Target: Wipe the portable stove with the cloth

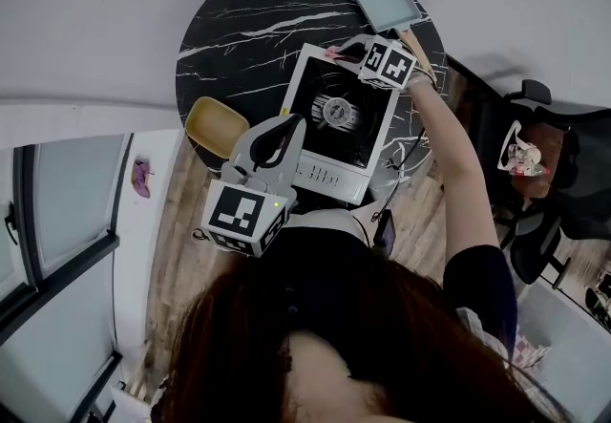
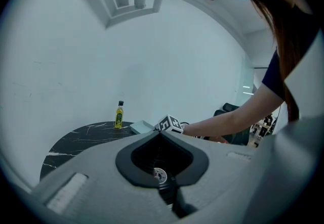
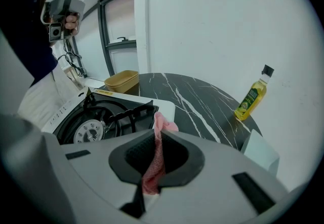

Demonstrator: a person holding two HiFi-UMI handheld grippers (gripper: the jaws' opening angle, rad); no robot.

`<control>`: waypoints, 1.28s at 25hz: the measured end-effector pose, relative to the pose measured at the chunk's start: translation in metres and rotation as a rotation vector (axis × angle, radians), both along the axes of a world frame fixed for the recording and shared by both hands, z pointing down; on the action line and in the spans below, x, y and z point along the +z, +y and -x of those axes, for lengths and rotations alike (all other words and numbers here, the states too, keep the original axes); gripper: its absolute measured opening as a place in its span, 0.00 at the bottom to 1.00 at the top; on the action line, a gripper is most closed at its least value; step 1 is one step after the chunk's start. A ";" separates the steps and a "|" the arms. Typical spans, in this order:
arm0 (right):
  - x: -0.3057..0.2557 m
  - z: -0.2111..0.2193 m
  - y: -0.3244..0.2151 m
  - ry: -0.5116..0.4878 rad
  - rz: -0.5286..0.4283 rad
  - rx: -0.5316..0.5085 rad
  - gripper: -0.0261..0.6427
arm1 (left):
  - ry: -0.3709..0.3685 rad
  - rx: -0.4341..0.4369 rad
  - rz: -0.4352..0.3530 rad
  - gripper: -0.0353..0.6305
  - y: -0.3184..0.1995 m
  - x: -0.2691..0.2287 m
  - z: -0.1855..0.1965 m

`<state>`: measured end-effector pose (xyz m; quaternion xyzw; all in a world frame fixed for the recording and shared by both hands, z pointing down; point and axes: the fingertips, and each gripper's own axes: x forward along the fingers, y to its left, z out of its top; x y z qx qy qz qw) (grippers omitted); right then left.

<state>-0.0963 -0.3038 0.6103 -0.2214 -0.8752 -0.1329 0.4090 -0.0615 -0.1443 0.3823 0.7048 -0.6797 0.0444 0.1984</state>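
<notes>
Firmly, cloth (image 3: 164, 124) sits between right tongs (image 3: 157, 137).

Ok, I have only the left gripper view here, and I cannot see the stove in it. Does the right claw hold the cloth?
Observer: Yes. The right claw is shut on the pink cloth.
Operator: Where is the cloth compared to the stove?
Observer: Its free end is at the far rim of the stove, near the far left corner. I cannot tell if it touches.
Operator: Is something beside the stove?
Observer: A yellow tub stands on the table at the stove's left side.
</notes>
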 end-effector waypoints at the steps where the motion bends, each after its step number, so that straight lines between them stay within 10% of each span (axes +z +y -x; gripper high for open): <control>1: 0.000 -0.001 0.000 0.002 -0.002 0.000 0.08 | 0.000 0.001 0.000 0.07 0.000 0.000 0.000; 32: 0.002 -0.057 -0.013 0.096 -0.019 -0.039 0.08 | -0.012 0.071 -0.005 0.07 -0.009 -0.005 -0.020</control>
